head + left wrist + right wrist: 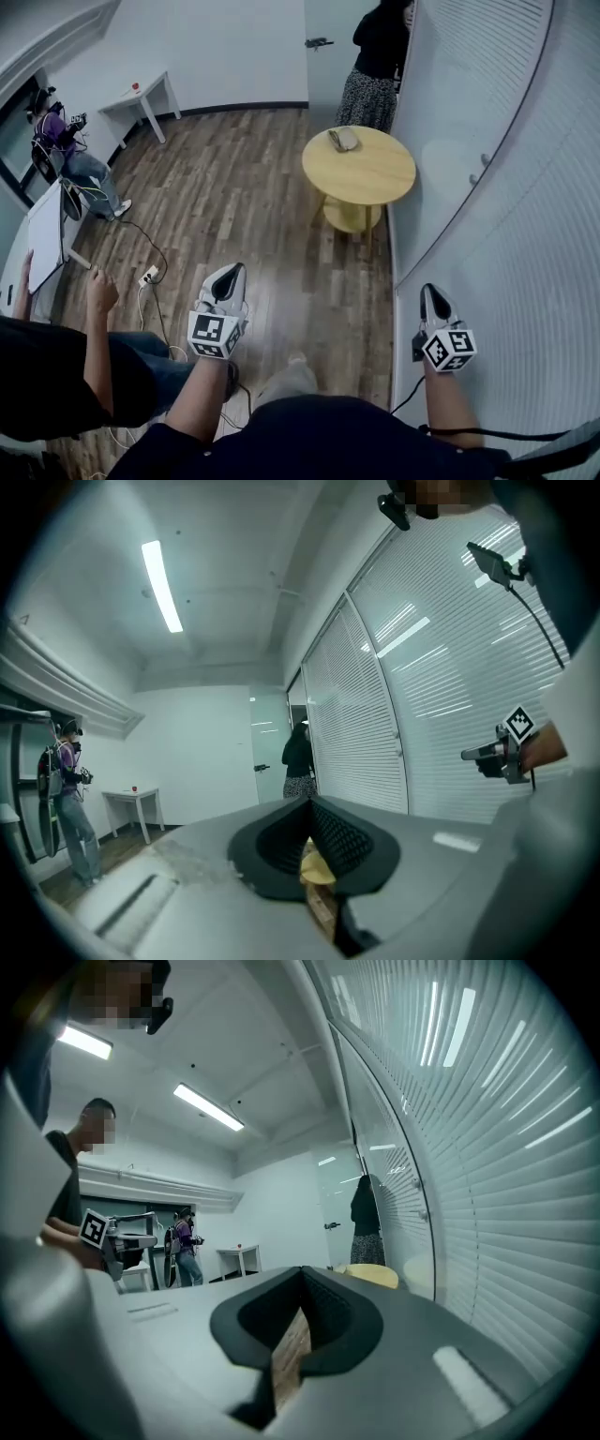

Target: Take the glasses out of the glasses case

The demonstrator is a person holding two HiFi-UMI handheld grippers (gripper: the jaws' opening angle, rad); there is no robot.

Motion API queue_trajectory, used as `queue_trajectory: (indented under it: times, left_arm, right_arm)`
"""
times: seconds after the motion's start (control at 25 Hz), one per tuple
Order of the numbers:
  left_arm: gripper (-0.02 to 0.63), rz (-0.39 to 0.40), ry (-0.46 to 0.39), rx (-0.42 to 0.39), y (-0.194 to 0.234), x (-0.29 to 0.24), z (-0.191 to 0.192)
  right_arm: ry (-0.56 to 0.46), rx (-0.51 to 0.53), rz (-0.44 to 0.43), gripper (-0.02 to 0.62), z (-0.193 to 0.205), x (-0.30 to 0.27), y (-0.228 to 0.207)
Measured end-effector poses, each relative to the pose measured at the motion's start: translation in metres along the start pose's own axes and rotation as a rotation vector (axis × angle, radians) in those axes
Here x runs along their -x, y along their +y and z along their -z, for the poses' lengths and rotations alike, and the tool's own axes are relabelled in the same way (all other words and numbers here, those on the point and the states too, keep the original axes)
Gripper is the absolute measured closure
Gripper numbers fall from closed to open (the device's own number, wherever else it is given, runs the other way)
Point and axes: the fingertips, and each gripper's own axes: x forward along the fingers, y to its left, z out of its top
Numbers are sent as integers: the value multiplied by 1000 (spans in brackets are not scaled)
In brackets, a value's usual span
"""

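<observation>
A grey glasses case (344, 139) lies closed on the far side of a round yellow table (370, 173), well ahead of both grippers. My left gripper (229, 273) hovers over the wooden floor, shut and holding nothing. My right gripper (429, 293) hangs beside the blind-covered glass wall, also shut and empty. In the left gripper view the jaws (310, 804) meet at the tip, with a sliver of the yellow table behind. The right gripper view shows its jaws (302, 1275) pressed together, the table (375, 1275) beyond. No glasses are visible.
A person in black (378, 56) stands at the door behind the table. Another person (64, 150) sits at the left, and a third (94, 361) is close on my left. A small white table (141, 98), floor cables (148, 277) and the glass wall (506, 187) border the space.
</observation>
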Motion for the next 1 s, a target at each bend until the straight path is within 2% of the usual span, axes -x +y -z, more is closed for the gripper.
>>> queue_trajectory:
  times: [0.36, 0.84, 1.0]
  left_arm:
    - [600, 34, -19, -7, 58, -90, -12]
    - [600, 87, -31, -17, 154, -203, 4]
    - [600, 104, -14, 32, 161, -235, 21]
  right_arm:
    - [-2, 6, 31, 588, -24, -87, -7]
    - [-12, 6, 59, 588, -29, -220, 5]
    - [17, -10, 67, 588, -17, -244, 0]
